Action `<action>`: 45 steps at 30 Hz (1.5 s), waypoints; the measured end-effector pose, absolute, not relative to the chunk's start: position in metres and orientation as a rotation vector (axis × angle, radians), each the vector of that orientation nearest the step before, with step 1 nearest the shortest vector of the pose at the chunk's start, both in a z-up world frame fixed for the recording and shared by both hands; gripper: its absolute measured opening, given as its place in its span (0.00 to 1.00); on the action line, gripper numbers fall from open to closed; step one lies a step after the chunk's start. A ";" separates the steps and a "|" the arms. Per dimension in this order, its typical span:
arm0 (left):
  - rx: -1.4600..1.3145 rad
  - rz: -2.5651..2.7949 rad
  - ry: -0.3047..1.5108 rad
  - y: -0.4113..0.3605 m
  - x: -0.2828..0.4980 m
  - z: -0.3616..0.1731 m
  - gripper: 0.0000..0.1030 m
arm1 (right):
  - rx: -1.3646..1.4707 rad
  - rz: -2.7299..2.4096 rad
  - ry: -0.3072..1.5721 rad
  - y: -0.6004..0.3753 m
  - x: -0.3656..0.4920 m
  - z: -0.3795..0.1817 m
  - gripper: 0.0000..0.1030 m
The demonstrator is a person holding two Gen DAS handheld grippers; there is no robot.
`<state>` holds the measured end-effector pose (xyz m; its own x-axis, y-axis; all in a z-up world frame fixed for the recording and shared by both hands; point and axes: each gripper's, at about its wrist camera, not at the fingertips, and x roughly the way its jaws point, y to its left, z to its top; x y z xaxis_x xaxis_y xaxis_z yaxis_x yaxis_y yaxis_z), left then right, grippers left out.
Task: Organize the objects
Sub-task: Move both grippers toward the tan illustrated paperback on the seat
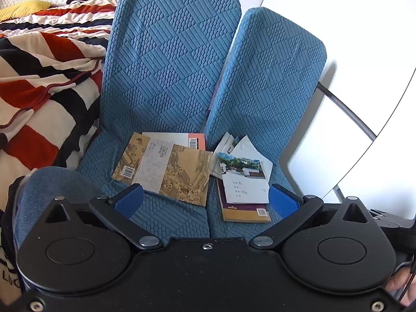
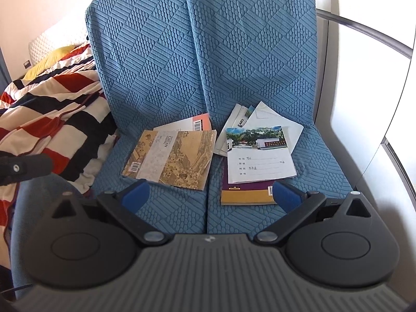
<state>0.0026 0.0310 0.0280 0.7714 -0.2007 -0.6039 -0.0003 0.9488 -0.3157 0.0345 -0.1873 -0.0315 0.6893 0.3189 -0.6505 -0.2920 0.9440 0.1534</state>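
Two piles of books lie on a blue quilted double seat (image 1: pixel 166 218) (image 2: pixel 166 208). On the left cushion, a tan book with a painted cover (image 1: pixel 166 169) (image 2: pixel 171 160) rests on a white book with an orange corner (image 1: pixel 182 139) (image 2: pixel 193 123). On the right cushion, a white exercise book with a photo (image 1: pixel 245 182) (image 2: pixel 260 161) covers a purple and tan book (image 1: pixel 244 212) (image 2: pixel 244 196), with loose booklets (image 1: pixel 228 143) (image 2: pixel 241 114) behind. My left gripper (image 1: pixel 206 199) and right gripper (image 2: pixel 210 197) both hover open in front of the piles, holding nothing.
A red, white and navy striped blanket (image 1: pixel 46 78) (image 2: pixel 52 104) is heaped left of the seat. A white panel with a grey metal rail (image 1: pixel 345 111) (image 2: pixel 364 26) stands on the right. A black part of the other gripper (image 2: pixel 26 169) shows at the left edge.
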 end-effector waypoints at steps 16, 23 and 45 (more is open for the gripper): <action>-0.306 -0.144 0.656 0.045 0.005 0.023 1.00 | -0.006 0.335 0.719 -0.166 0.033 -0.026 1.00; -0.332 -0.132 0.658 0.068 0.015 0.013 1.00 | 0.018 0.332 0.755 -0.147 0.039 -0.038 1.00; -0.330 -0.121 0.663 0.074 0.039 -0.010 1.00 | 0.032 0.347 0.780 -0.131 0.053 -0.057 1.00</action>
<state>0.0386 0.0744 -0.0102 0.7835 -0.2146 -0.5832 0.0058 0.9409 -0.3385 0.0527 -0.1309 -0.0567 0.6570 0.3177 -0.6837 -0.2943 0.9430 0.1554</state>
